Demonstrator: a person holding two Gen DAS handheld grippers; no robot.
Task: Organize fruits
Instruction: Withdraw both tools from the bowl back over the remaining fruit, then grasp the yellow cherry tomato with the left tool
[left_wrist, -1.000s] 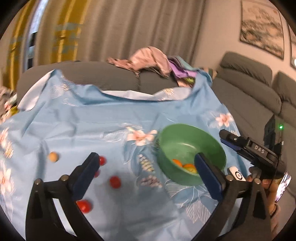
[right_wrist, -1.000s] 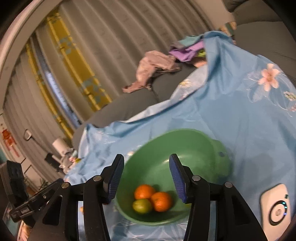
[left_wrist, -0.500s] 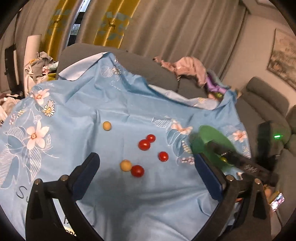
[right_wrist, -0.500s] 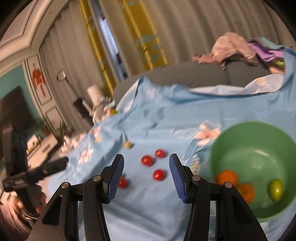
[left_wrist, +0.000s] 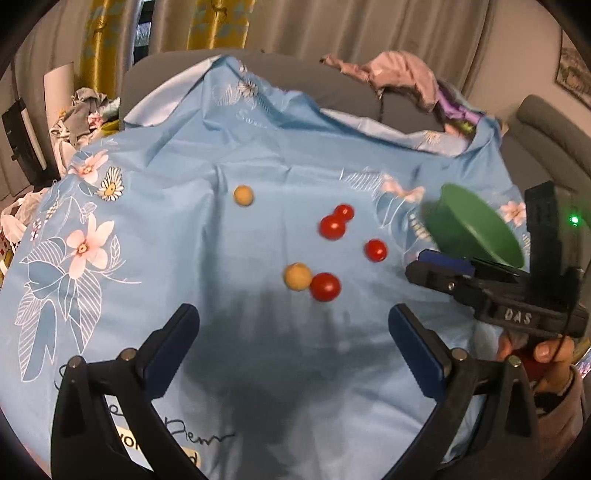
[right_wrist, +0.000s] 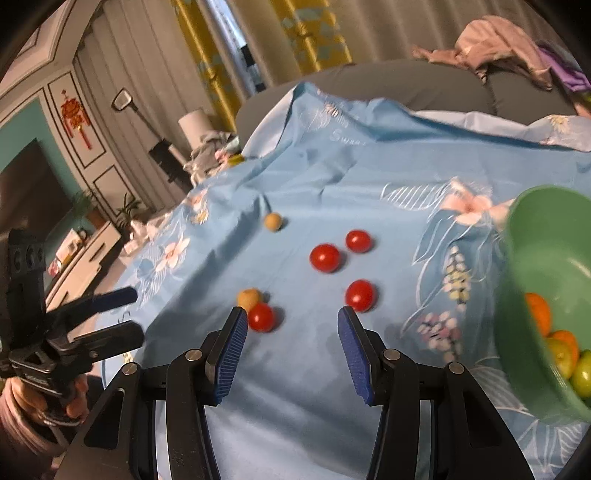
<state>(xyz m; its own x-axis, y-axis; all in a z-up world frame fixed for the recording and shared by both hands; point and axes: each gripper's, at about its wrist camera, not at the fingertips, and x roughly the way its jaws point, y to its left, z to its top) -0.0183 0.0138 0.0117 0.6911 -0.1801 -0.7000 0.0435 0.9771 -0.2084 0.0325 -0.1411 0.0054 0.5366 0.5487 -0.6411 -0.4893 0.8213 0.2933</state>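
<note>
Both tongs stand wide and hold nothing — left tongs (left_wrist: 291, 345) and right tongs (right_wrist: 291, 350) hover above the blue flowered cloth (left_wrist: 177, 236). Four red tomatoes (right_wrist: 324, 257) and two tan fruits (right_wrist: 273, 222) lie scattered on it. The green bowl (right_wrist: 532, 243) at the right holds oranges (right_wrist: 537, 312) and green fruit (right_wrist: 581, 373).

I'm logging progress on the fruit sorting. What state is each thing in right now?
Left gripper: open, fingers empty.
Right gripper: open, nothing between its fingers.
Green bowl: on the cloth, holding orange and green fruits.
Four red tomatoes: loose on the cloth, outside the bowl.
Two tan fruits: loose on the cloth.
Blue floral cloth: spread out, wrinkled.
</note>
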